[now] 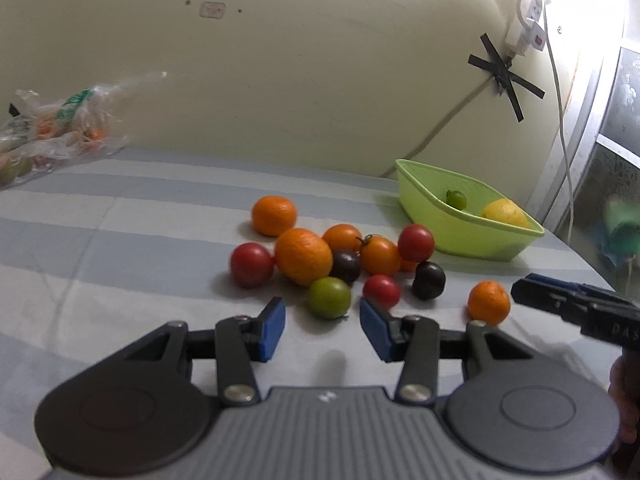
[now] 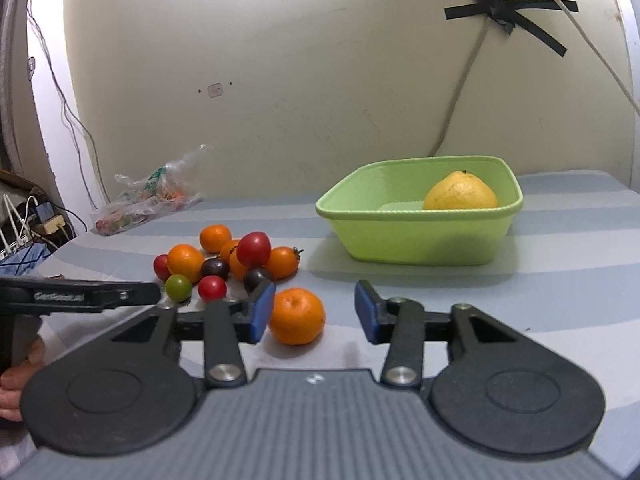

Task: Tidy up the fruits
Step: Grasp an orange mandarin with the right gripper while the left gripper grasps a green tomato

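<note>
- I am holding my right claw spread just above the striped surface; a small orange mandarin is sitting between its blue pads, close against the left pad, with a clear gap to the right pad, so nothing is pinched.
- I am holding my left claw spread and empty too, aiming at a green tomato lying just beyond its tips.
- I am judging the mandarin as light, with a soft, slightly giving peel; I would be taking it across its widest middle, gently. The tomatoes look smooth, slippery and easy to bruise, likely to roll away from a poor pinch.
- Past the claws, a loose pile of fruit is resting on the surface: orange, red, dark purple and green pieces, many touching.
- Farther off, toward the wall, a light green tub is standing with a large yellow citrus inside.
- Farthest, a crumpled plastic bag is lying against the wall.
- The left view is showing a small green tomato in the tub, which the tub's wall is hiding from the right view.
- The right view is showing how the mandarin sits between my pads; the left view is catching that claw only from the side, just beside the mandarin.
</note>
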{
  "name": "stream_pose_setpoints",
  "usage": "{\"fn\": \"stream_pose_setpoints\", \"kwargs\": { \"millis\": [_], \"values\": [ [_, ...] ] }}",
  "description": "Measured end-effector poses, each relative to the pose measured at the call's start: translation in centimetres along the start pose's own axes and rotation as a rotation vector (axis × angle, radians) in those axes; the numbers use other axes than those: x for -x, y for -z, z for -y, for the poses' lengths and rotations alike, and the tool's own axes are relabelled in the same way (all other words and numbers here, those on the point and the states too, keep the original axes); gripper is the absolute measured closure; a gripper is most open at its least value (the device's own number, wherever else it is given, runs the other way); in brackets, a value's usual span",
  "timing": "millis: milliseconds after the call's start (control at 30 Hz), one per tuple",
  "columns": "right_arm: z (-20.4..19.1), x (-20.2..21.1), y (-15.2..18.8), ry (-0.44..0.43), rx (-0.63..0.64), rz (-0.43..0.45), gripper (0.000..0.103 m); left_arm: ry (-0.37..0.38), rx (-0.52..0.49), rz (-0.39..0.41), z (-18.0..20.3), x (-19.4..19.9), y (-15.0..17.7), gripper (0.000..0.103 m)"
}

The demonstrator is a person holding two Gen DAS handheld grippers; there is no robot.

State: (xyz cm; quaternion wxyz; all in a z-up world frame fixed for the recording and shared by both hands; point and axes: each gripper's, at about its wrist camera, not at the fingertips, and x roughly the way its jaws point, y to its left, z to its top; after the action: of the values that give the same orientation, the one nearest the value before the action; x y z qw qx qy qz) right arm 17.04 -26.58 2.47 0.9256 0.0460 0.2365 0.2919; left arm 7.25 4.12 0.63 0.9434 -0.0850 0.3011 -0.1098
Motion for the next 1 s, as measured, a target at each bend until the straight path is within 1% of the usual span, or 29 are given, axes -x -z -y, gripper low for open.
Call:
{"fn": "stream_pose_setpoints", "kwargs": {
  "millis": [33,67,167,267,467,500,567,667,700,767,867,1000],
  "values": [
    [-0.1,0.0,0.0,-0.005,0.008,-0.002,0.053,0.005,0.004,-0.002,0.1,-0.3,-0.2,0.061],
    [-0.2,0.0,0.0,-0.009,0.014,-0.006,0.049,0.008,0.01,-0.004,0.2,-0.5,-0.3,0.061],
    [-0.4,-0.2,0.0,-0.009,0.026,-0.024,0.045,0.008,0.028,-0.013,0.2,-1.4,-0.7,0.061],
    [-0.5,-0.7,-0.1,0.001,0.032,-0.054,0.045,0.003,0.043,-0.034,0.0,-2.2,-0.7,0.061],
    [-1.0,-1.7,-0.1,0.011,0.08,-0.115,0.045,0.002,0.041,-0.027,0.0,-2.3,-0.7,0.063],
    [-1.2,-1.9,-0.1,0.016,0.092,-0.126,0.045,0.002,0.042,-0.026,0.0,-2.3,-0.7,0.065],
    [-1.5,-2.3,-0.1,0.022,0.109,-0.143,0.045,-0.001,0.045,-0.025,-0.1,-2.3,-0.7,0.074],
    [-1.7,-3.1,-0.2,0.031,0.12,-0.174,0.045,0.004,0.045,-0.023,-0.1,-2.2,-0.6,0.076],
    [-1.9,-3.3,-0.2,0.039,0.129,-0.179,0.046,0.002,0.04,-0.021,-0.1,-2.1,-0.5,0.076],
    [-2.4,-3.5,-0.1,0.056,0.161,-0.183,0.062,0.005,0.036,-0.02,-0.1,-1.8,-0.3,0.076],
    [-2.6,-3.3,-0.1,0.059,0.19,-0.179,0.064,0.013,0.03,-0.022,-0.1,-1.0,0.1,0.076],
    [-2.9,-2.5,0.3,0.02,0.203,-0.18,0.064,0.048,0.0,-0.028,0.8,0.5,1.4,0.076]
  ]
}}
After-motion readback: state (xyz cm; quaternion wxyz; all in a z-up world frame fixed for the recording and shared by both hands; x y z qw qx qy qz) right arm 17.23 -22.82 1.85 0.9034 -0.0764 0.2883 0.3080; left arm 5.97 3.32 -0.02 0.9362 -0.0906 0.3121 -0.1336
